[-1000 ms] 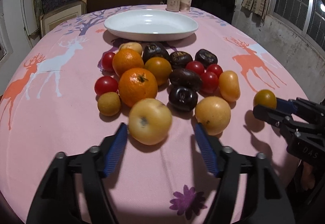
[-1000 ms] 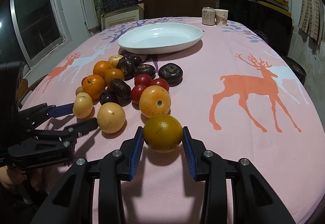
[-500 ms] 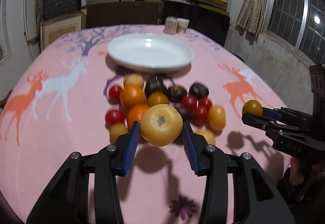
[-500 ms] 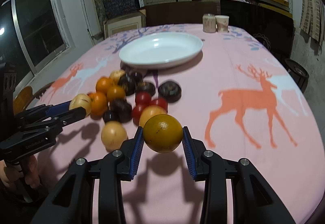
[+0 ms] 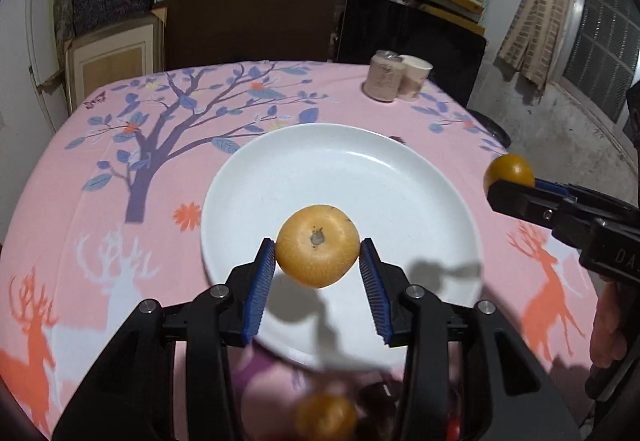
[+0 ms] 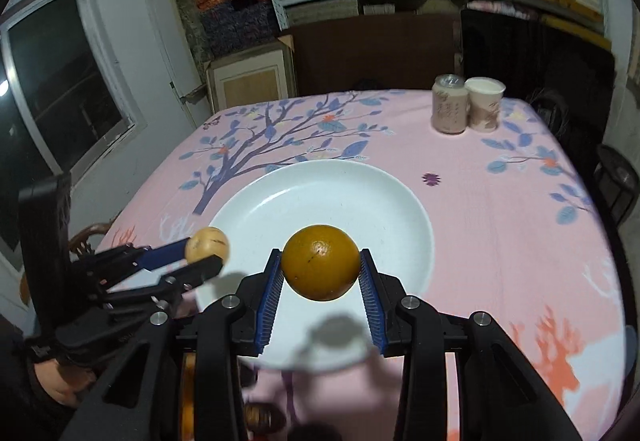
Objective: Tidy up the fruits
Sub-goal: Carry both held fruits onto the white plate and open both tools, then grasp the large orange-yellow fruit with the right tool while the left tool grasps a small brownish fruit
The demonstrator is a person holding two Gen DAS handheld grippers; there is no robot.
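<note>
Nearest, a few blurred fruits (image 5: pixel 325 417) lay on the pink bench (image 5: pixel 120 177) beneath the grippers. The left gripper (image 5: pixel 318 281) had its blue fingers (image 5: pixel 262 293) pinching a pale yellow pear (image 5: pixel 317 251), lifted above the near rim of the white plate (image 5: pixel 360 177). Beside it, the right gripper (image 6: pixel 320 291) pinched a darker orange fruit (image 6: pixel 321 262) over the same plate, which held nothing. Farther back a can (image 6: pixel 449 103) and a paper cup (image 6: pixel 485 103) stood touching near the bench's far edge.
</note>
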